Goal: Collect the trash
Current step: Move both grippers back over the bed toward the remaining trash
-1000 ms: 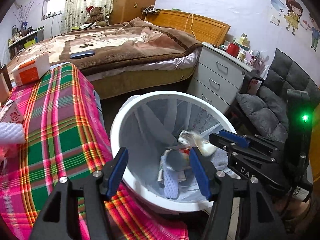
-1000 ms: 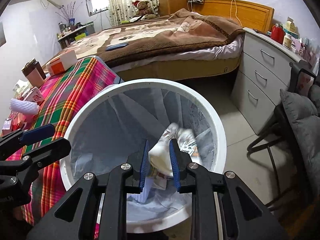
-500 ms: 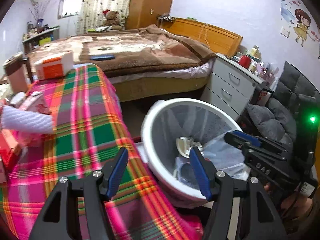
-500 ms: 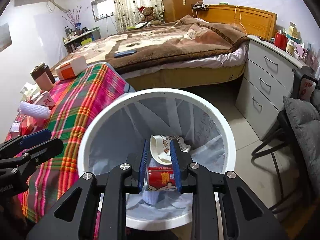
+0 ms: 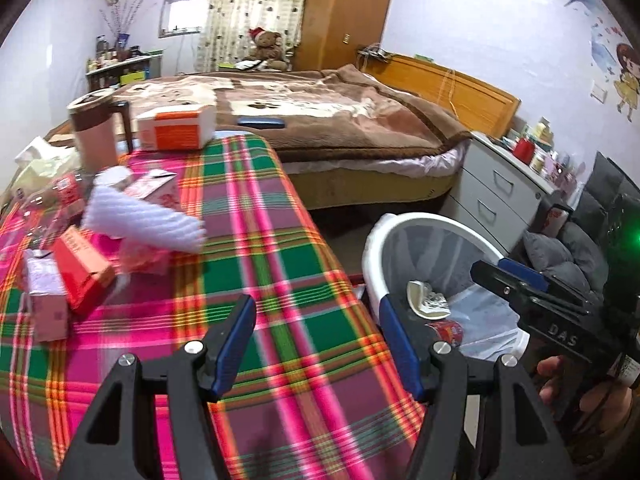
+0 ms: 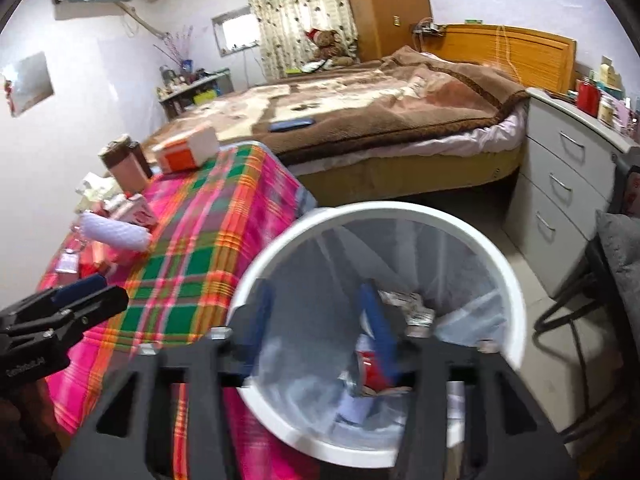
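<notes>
A white trash bin (image 6: 400, 210) with a clear liner stands beside the plaid-covered table (image 5: 256, 264). In it lie a red can (image 6: 370, 366) and a crumpled white cup (image 5: 426, 300). My right gripper (image 6: 318, 324) hangs over the bin's mouth, blurred, its jaws opening with nothing between them. Over the table's near edge my left gripper (image 5: 318, 340) is open and holds nothing. A white foam sleeve (image 5: 140, 220), a red box (image 5: 80, 268) and small cartons lie at the table's left side. The left wrist view also catches the right gripper (image 5: 516, 280) above the bin.
An orange-and-white box (image 5: 176, 128) and a brown lidded mug (image 5: 96, 128) stand at the table's far end. Behind are a bed (image 5: 320, 112) with a brown blanket and a grey drawer unit (image 6: 560, 184). A chair with a grey cushion (image 6: 624, 248) stands right of the bin.
The right gripper was shut on a crumpled white piece over the bin; its jaws now stand wide and the piece lies in the bin. The left gripper swung left from the bin to over the table.
</notes>
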### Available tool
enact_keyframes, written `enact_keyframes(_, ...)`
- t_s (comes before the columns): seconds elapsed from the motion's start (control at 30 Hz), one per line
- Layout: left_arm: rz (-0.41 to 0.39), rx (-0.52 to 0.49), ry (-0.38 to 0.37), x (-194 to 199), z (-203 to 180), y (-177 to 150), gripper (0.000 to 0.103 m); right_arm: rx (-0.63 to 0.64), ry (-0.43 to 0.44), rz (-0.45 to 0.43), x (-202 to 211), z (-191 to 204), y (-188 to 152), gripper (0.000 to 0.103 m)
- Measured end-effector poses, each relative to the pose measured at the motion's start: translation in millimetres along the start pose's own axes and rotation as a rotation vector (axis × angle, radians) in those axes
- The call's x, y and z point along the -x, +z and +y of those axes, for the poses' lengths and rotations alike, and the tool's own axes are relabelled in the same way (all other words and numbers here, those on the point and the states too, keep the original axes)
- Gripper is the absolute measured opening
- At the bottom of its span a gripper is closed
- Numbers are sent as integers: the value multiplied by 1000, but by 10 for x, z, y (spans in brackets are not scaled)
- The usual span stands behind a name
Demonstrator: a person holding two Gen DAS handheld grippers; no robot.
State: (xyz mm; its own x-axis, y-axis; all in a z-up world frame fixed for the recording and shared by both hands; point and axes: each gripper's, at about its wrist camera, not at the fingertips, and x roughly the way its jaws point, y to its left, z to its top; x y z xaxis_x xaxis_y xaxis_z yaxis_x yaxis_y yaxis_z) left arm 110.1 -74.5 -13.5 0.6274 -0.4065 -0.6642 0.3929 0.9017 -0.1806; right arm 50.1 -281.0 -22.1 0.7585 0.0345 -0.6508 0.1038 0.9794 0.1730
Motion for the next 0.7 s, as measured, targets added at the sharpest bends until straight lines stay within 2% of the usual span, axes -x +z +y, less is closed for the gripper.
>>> enact_keyframes(0.13,-23,24,68,128,241,-18,67,18,31,-14,-19,174,39,63)
enact_keyframes(0.7,-60,233,242,495,1395,-180,72,174,165,3,-337,1025,189,63)
